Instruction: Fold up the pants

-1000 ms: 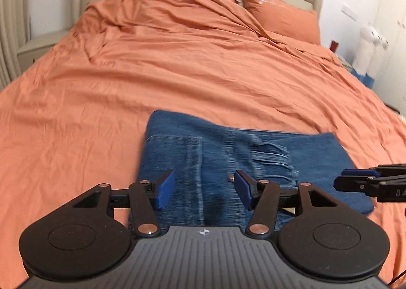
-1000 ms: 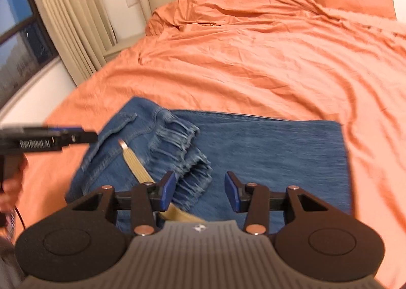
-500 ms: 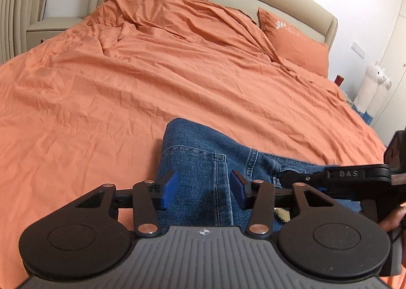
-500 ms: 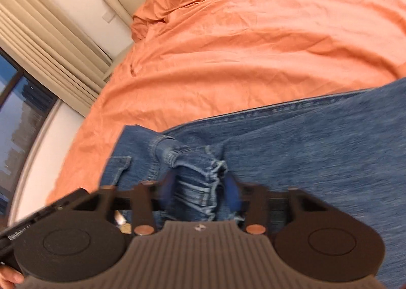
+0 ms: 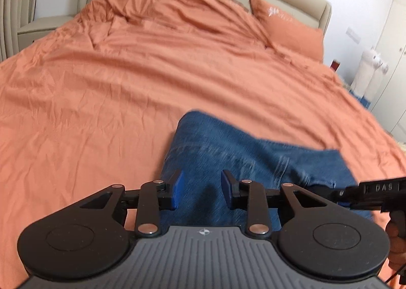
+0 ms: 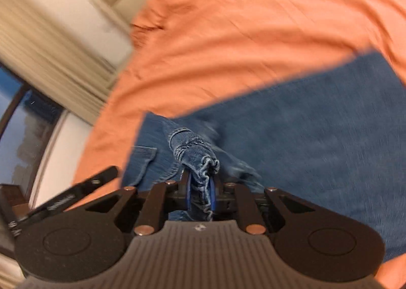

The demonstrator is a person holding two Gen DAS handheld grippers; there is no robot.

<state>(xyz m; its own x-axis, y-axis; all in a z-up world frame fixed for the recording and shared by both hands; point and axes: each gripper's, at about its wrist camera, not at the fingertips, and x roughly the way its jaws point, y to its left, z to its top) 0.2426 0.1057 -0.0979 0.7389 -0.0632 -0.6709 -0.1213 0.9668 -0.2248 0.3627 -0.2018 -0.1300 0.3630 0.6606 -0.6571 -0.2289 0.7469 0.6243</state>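
The jeans (image 6: 317,136) look soft, floppy and heavy, so the right claw (image 6: 200,191) pinches their thick hem, while the left claw (image 5: 202,188) hangs wide above them.

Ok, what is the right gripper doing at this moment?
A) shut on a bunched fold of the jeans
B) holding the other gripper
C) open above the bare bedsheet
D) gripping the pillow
A: in the right wrist view the right gripper has its blue fingers pinched on bunched denim of the jeans.

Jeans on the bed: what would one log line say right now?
right gripper: shut on jeans hem | left gripper: open above jeans | surface: orange bedsheet
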